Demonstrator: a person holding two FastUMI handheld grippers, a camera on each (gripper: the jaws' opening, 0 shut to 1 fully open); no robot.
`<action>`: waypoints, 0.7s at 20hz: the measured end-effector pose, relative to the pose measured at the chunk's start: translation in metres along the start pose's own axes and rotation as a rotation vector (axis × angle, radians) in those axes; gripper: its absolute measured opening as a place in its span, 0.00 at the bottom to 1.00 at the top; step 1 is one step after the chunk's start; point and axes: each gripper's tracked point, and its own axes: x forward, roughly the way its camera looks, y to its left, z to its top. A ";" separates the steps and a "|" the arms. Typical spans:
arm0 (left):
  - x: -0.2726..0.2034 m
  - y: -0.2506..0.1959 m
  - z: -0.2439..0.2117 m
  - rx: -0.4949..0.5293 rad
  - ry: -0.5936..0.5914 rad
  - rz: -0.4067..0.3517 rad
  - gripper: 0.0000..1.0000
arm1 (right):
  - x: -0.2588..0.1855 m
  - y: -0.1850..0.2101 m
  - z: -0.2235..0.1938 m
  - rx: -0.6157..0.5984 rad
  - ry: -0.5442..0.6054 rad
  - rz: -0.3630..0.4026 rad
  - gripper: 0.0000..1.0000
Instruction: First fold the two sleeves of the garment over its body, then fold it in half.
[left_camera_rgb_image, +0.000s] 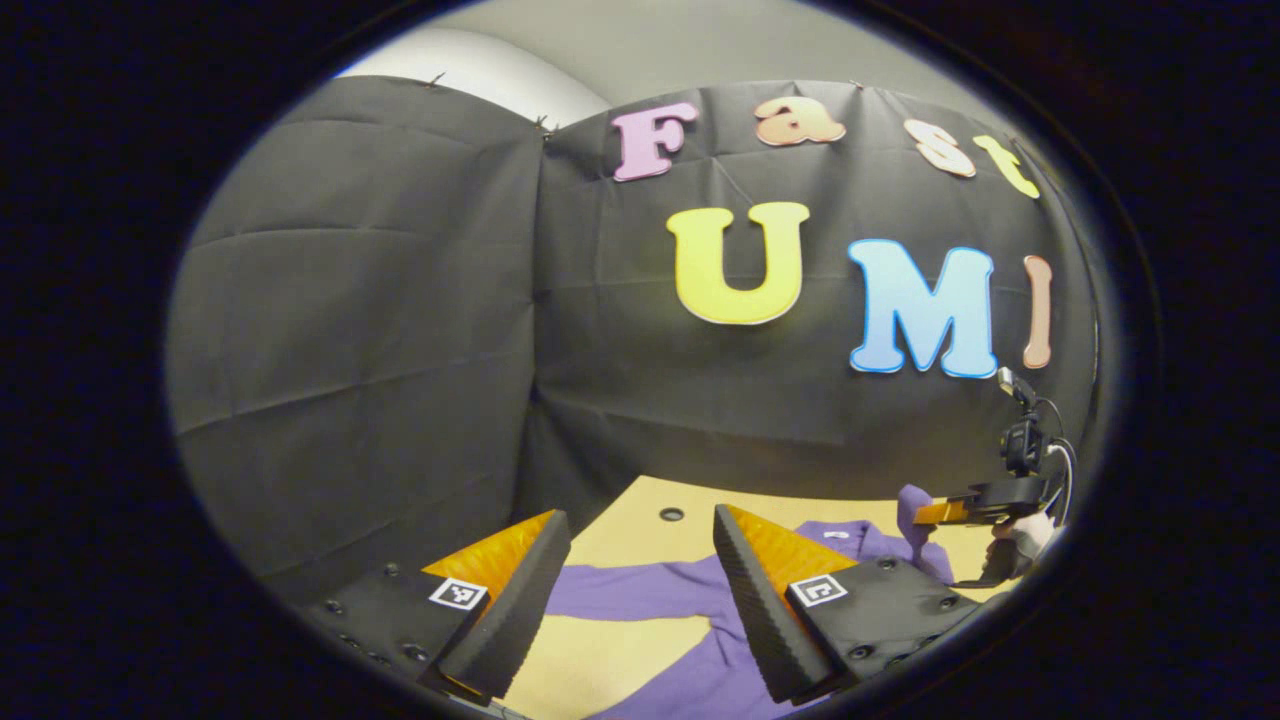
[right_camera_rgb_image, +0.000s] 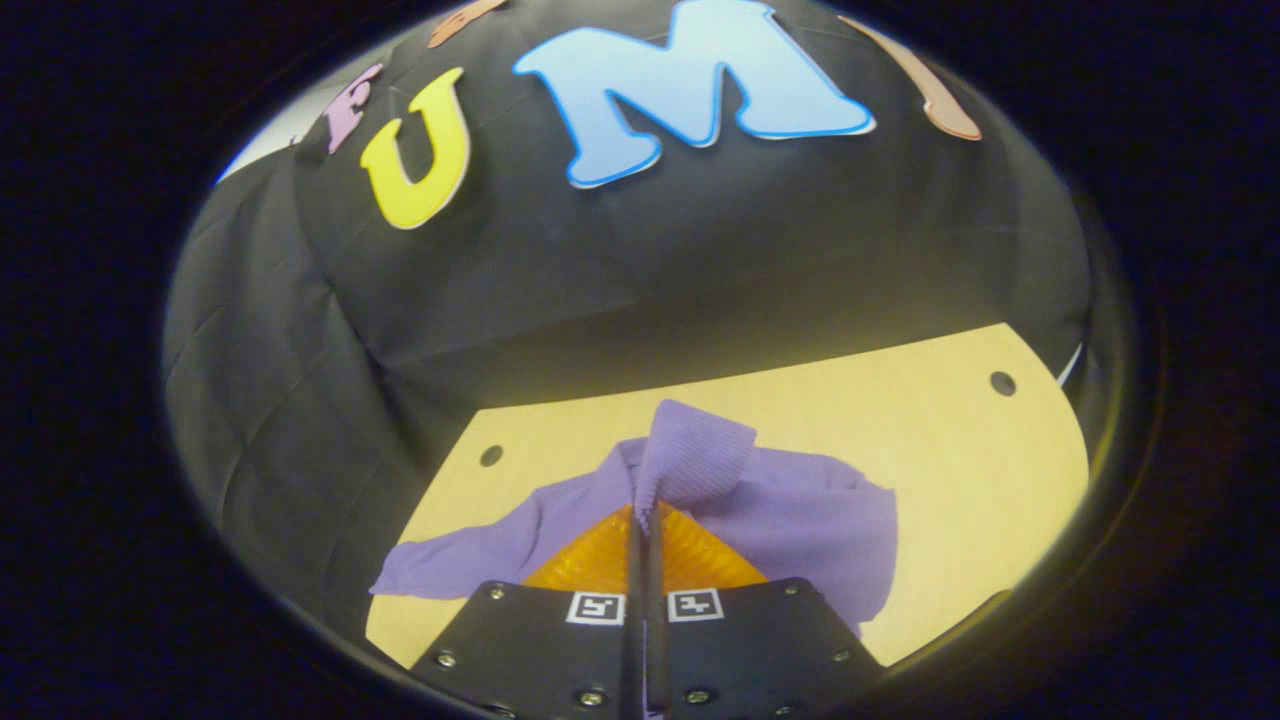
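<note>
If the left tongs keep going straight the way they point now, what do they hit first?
Probably the purple garment: its outstretched sleeve lies across the table right between and ahead of the open left tongs. If they pass above it, the black cloth wall is next. Depth is hard to judge here.

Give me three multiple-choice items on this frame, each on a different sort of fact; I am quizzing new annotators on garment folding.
1. Where does the garment lie?
A. on the wooden table
B. on the floor
C. in a basket

2. What colour is the garment?
A. green
B. purple
C. white

3. How do the left gripper's fingers stand?
A. shut on a sleeve
B. shut on nothing
C. open, apart above the cloth

Key: 1 A, the cloth spreads over the tabletop; 2 B, both views show purple knit; 3 C, a wide gap shows between them, while the right gripper is shut on a sleeve.
</note>
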 end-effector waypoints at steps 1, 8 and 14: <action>-0.002 0.015 -0.002 -0.001 0.005 0.023 0.93 | 0.006 0.018 -0.006 -0.018 0.016 0.023 0.01; -0.028 0.108 -0.011 -0.034 0.010 0.200 0.93 | 0.052 0.109 -0.061 -0.157 0.132 0.131 0.01; -0.041 0.160 -0.034 -0.049 0.050 0.294 0.95 | 0.070 0.123 -0.102 -0.231 0.234 0.118 0.02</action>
